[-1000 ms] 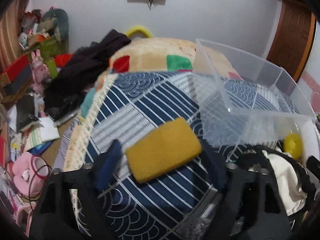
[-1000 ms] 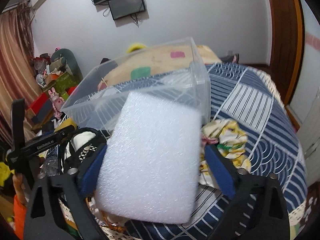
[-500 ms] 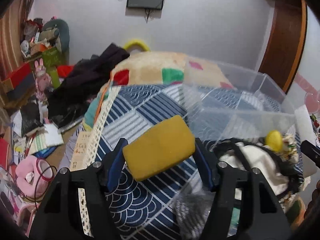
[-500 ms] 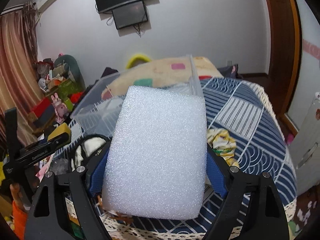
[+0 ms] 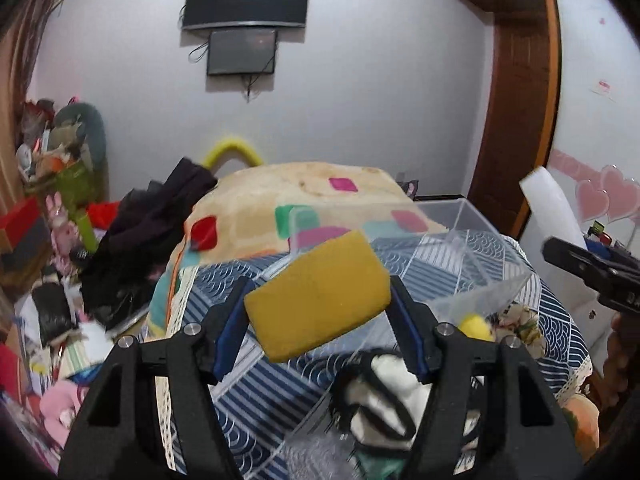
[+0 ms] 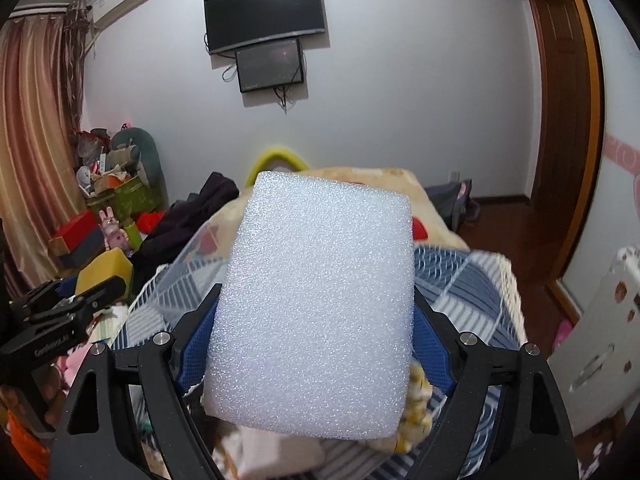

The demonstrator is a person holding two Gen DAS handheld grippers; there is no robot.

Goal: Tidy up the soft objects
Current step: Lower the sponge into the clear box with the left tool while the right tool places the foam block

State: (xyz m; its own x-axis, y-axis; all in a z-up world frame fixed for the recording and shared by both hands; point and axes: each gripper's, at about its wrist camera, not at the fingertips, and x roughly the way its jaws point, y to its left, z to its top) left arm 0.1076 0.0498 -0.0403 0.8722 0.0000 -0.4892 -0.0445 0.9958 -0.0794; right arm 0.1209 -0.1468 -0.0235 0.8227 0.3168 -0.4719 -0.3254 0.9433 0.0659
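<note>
My left gripper is shut on a yellow sponge and holds it up above the blue patterned bed cover. My right gripper is shut on a white foam block, lifted high; the block hides most of the view behind it. A clear plastic bin stands on the bed, right of the sponge. The yellow sponge also shows at the left in the right wrist view. The white foam block shows at the right in the left wrist view.
A black-and-white bag and a yellow ball lie on the bed near the bin. A beige blanket and dark clothes lie farther back. Toys and boxes crowd the floor at left. A wooden door is at right.
Both grippers rose, tilting the views up toward the wall. The left closed on the yellow sponge and lifted it off the bed. The right kept hold of the foam block.
</note>
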